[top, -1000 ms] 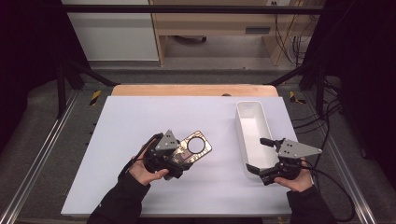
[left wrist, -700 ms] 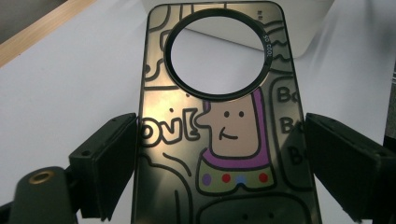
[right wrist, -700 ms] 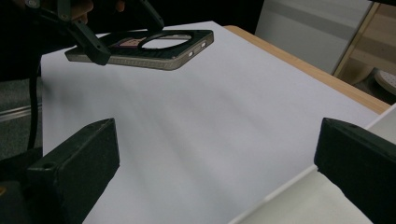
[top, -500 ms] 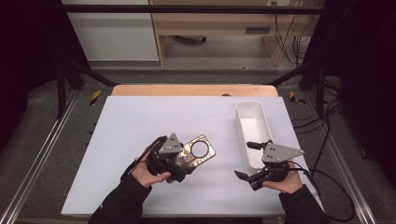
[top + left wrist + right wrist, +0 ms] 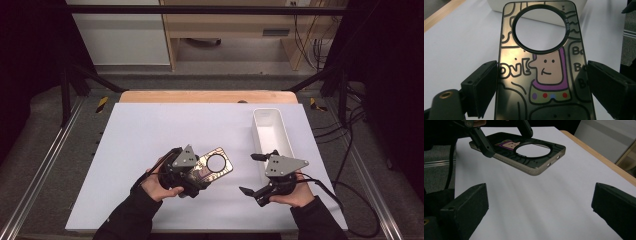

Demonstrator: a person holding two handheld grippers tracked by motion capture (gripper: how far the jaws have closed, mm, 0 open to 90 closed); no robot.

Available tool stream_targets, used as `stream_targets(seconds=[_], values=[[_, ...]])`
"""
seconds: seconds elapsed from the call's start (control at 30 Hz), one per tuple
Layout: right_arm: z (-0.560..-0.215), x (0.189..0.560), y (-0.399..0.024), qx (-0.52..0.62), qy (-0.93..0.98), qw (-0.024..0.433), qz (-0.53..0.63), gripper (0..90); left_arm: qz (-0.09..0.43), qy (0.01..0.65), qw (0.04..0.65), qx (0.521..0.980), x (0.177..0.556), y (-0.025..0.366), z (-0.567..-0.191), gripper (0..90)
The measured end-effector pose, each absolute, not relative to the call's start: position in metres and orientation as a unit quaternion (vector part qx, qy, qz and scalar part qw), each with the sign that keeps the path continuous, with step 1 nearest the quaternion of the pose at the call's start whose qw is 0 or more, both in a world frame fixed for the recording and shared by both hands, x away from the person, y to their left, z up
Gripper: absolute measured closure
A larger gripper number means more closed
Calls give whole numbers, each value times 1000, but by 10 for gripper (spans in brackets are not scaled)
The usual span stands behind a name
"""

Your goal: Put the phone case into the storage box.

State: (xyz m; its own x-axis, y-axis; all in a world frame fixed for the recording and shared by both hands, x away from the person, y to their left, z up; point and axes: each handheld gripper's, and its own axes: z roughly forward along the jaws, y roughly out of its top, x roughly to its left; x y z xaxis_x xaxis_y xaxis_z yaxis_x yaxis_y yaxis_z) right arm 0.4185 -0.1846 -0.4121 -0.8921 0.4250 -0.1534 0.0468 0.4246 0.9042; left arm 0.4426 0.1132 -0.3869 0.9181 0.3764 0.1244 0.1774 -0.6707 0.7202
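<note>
The left tool [image 5: 192, 175] holds a phone case [image 5: 541, 62] by its long edges, one black jaw pressed on each side near the lower end, so the case sticks out ahead of the tool and its round camera opening sits at the far end. In the right gripper view the case [image 5: 524, 152] hangs level, clear of the white counter [image 5: 549, 200], with its rounded corner pointing toward the right tool. The case is dark and glossy, with a cartoon figure in purple and doodled letters on it. The right tool [image 5: 256, 175] sits beside the left one, apart from it, its jaws spread wide with only bare counter between them; the case lies ahead of them and a little to their left. A long white tray [image 5: 272, 135] stands just beyond the right tool, near the counter's right side.
</note>
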Motion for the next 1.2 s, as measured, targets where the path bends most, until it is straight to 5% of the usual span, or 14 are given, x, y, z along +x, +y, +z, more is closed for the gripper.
stream_targets(seconds=[1.2], values=[[-406,414,-163,56,876,158,451,33,139,33,350,926,421,96,-387,116]])
